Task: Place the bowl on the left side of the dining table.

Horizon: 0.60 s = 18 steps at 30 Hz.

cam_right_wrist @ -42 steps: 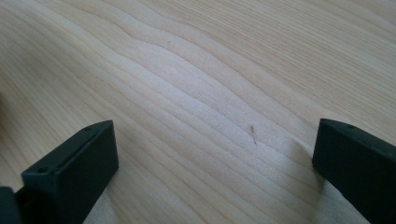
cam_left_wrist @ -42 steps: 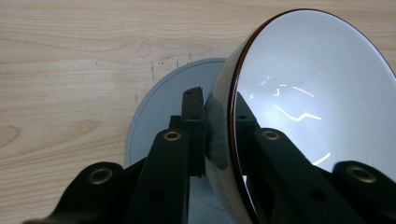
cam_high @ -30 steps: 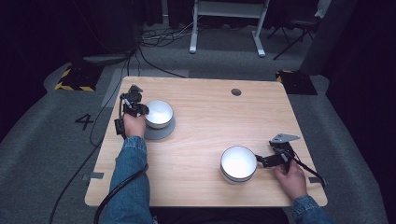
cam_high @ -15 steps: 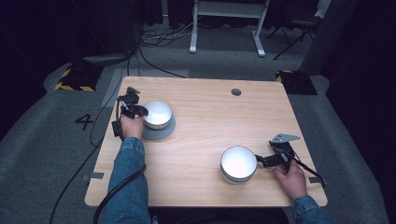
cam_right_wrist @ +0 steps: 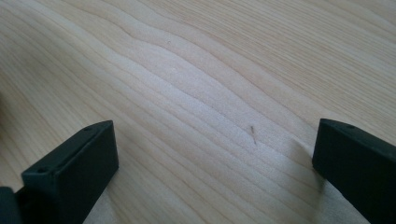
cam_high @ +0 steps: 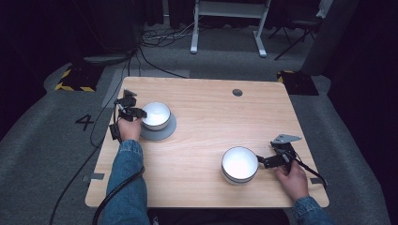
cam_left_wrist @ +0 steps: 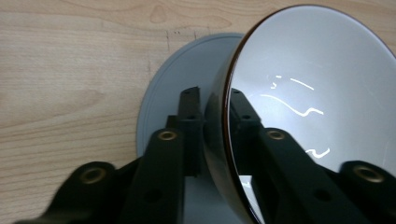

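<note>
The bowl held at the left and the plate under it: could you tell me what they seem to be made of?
Bowl: probably glazed ceramic; glossy white inside with sharp light reflections, dark rim. Plate: matte grey, no glare; ceramic or plastic, unclear.

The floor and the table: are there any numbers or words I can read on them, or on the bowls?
"4" is a white number on the grey floor, left of the table.
The yellow and black stripes on the floor are a warning pattern, with no words.
No writing can be seen on the table, the two bowls, the grey plate or either tool.
</note>
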Available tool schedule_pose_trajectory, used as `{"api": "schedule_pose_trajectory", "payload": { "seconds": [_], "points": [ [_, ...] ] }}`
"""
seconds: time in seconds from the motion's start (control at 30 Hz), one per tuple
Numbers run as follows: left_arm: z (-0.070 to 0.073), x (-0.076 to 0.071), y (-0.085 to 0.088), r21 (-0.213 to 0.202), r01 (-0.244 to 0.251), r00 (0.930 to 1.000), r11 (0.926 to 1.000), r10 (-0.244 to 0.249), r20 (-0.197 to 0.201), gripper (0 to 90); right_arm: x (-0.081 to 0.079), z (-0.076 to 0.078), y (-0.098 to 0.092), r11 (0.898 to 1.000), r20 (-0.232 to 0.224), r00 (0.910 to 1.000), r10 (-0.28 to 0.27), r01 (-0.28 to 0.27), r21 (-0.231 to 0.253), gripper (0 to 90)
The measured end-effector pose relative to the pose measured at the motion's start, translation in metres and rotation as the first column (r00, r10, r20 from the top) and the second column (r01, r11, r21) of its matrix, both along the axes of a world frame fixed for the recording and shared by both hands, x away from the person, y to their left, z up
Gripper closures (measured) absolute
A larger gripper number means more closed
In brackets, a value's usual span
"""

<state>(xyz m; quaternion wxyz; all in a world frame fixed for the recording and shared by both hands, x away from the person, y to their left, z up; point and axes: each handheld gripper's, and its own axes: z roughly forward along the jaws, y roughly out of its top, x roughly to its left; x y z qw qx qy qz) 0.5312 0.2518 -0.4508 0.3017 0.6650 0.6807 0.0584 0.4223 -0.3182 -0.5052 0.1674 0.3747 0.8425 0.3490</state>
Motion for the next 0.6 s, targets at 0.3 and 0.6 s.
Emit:
{"api": "schedule_pose_trajectory", "payload": {
  "seconds": [0.3, 0.6],
  "points": [
    [0.023, -0.005, 0.0, 0.031, 0.02, 0.9978, 0.9993, -0.022, 0.062, 49.3, 0.0, 0.0, 0.0, 1.0, 0.0, 1.0, -0.001, 0.001, 0.0, 0.5],
    [0.056, -0.021, -0.012, 0.038, 0.107, 0.9824, 0.9936, -0.111, 0.15, 44.1, 0.0, 0.0, 0.0, 1.0, 0.0, 1.0, 0.0, 0.0, 0.0, 0.5]
  ]
}}
